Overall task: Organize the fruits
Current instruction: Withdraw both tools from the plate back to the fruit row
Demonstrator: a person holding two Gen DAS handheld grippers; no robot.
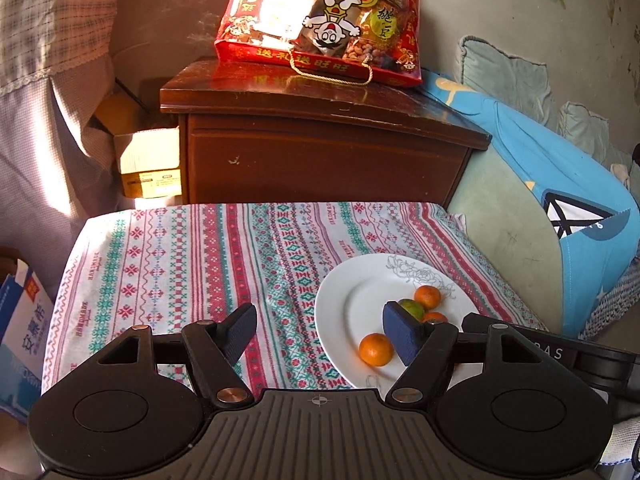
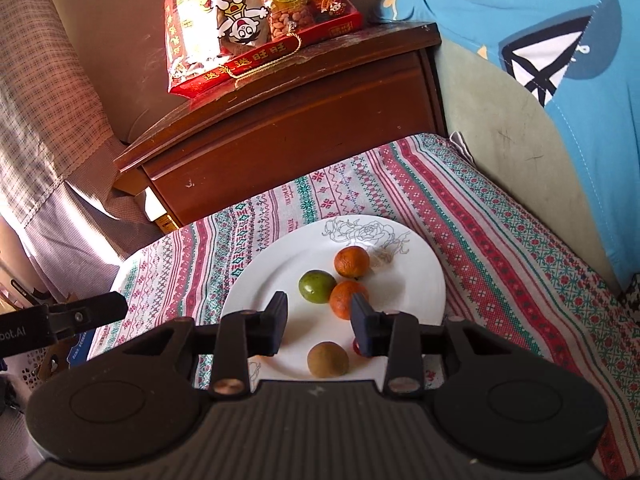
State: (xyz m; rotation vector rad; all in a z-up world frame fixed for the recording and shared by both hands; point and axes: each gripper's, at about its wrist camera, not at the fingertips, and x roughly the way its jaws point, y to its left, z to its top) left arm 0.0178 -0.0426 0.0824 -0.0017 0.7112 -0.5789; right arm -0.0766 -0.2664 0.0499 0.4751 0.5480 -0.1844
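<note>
Both grippers gape empty | left gripper (image 1: 320, 334) | right gripper (image 2: 319, 322) | round fruits on plate (image 2: 416, 300): no long axis

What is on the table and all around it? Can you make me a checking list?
Surface: table under a red-and-green patterned cloth.
Job's things: white round plate with a rose drawing holding two orange tangerines, a green round fruit and a brown round fruit.
Clutter: nothing seen on the cloth.
Grippers: left tongs open, empty; right tongs open, above the plate.
Cables: nothing seen.
Surroundings: dark wooden cabinet bearing a red snack gift bag; blue cushion.
</note>
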